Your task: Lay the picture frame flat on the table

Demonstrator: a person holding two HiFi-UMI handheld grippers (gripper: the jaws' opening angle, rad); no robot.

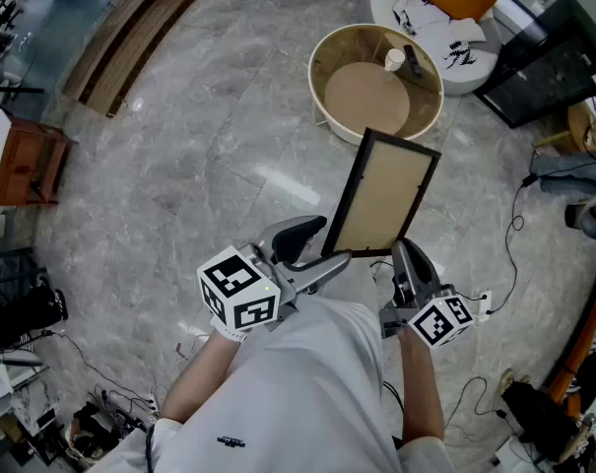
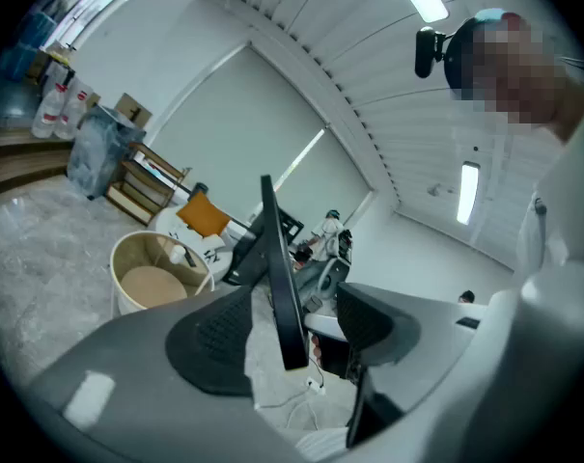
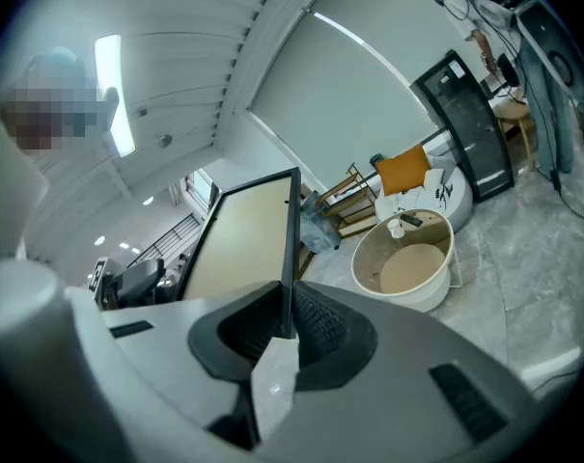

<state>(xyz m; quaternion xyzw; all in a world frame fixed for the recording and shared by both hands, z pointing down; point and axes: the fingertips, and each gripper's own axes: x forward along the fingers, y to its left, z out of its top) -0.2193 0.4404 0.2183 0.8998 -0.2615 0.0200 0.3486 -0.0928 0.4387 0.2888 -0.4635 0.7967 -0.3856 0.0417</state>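
Observation:
The picture frame, black-rimmed with a beige board face, is held tilted in the air above the floor in the head view. My right gripper is shut on its lower right corner; in the right gripper view the frame rises from between the pressed pads. My left gripper is at the frame's lower left corner. Its jaws stand wide, and the thin black frame edge runs between them with a gap to the right pad. The round beige table with a raised rim stands just beyond the frame.
A white cup and a dark remote lie on the round table. Behind it is a white round seat with an orange cushion. Cables trail on the marble floor at right. Wooden boards lie at far left.

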